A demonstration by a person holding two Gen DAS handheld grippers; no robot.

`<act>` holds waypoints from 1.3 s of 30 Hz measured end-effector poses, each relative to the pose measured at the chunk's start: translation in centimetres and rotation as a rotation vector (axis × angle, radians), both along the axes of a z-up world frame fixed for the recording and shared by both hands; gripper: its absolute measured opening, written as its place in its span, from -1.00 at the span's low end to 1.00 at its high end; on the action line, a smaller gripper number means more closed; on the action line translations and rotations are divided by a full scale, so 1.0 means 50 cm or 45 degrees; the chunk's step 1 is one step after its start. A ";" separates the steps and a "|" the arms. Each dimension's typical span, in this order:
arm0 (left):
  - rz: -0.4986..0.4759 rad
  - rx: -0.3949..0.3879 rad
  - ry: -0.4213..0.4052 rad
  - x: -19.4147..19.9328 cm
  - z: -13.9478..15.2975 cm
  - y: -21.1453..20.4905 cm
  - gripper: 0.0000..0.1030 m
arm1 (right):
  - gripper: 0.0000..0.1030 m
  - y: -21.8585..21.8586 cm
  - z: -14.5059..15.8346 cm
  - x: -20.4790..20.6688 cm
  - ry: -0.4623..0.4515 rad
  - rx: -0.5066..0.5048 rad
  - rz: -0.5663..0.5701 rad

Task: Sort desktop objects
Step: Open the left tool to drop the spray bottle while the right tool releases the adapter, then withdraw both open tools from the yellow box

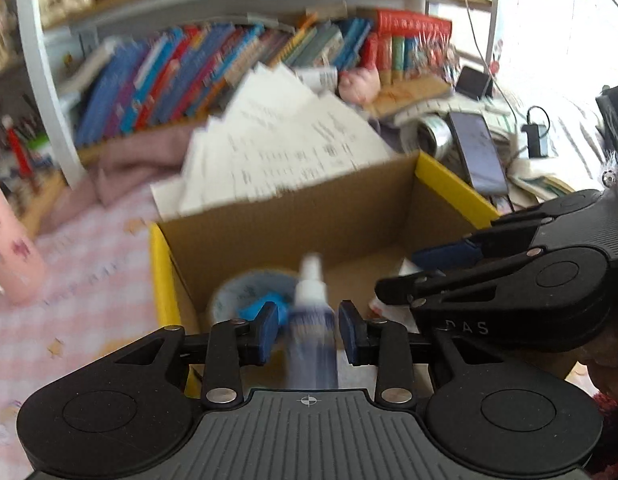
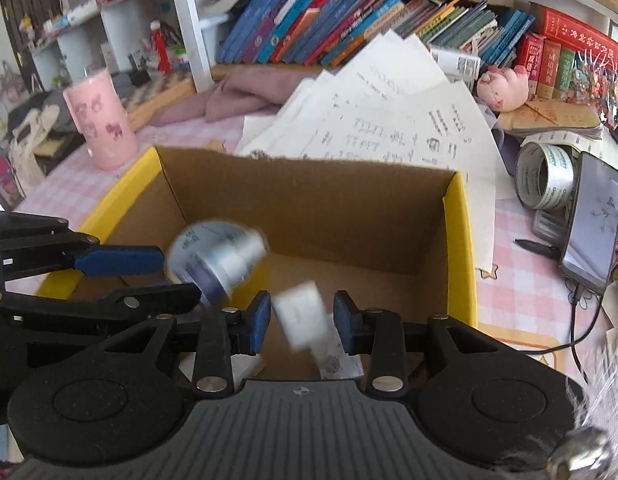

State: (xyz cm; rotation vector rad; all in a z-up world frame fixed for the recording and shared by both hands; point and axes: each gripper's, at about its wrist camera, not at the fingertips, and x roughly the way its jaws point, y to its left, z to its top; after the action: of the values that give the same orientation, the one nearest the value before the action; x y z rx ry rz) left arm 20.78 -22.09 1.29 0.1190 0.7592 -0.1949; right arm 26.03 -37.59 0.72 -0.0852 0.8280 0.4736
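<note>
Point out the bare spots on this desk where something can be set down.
Bare pink checked tablecloth lies between the pink tumbler and the cardboard box. A smaller patch sits between the box's right wall and the phone. Behind the box it is crowded: fanned papers, tape roll, plush pig.

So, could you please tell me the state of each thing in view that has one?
Left tongs: open, blurred spray bottle between the pads.
Right tongs: open, blurred white item between the pads.
Box: open-topped.
Phone: propped up, cable plugged in.
</note>
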 end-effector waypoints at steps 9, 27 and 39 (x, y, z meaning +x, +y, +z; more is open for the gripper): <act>0.099 -0.040 -0.163 -0.046 0.060 0.013 0.11 | -0.12 -0.022 0.031 -0.021 -0.075 0.103 -0.021; 0.299 -0.106 -0.323 -0.182 0.078 0.086 0.29 | -0.13 0.018 0.076 -0.136 -0.223 0.102 0.005; 0.180 -0.105 -0.343 -0.271 0.086 0.145 0.49 | -0.12 0.072 0.096 -0.252 -0.263 0.077 -0.130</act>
State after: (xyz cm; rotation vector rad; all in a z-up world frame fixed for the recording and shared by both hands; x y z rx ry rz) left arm 7.23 -14.82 5.59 0.0120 0.4884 -0.0730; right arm 13.43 -34.01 5.52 -0.0346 0.6122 0.3859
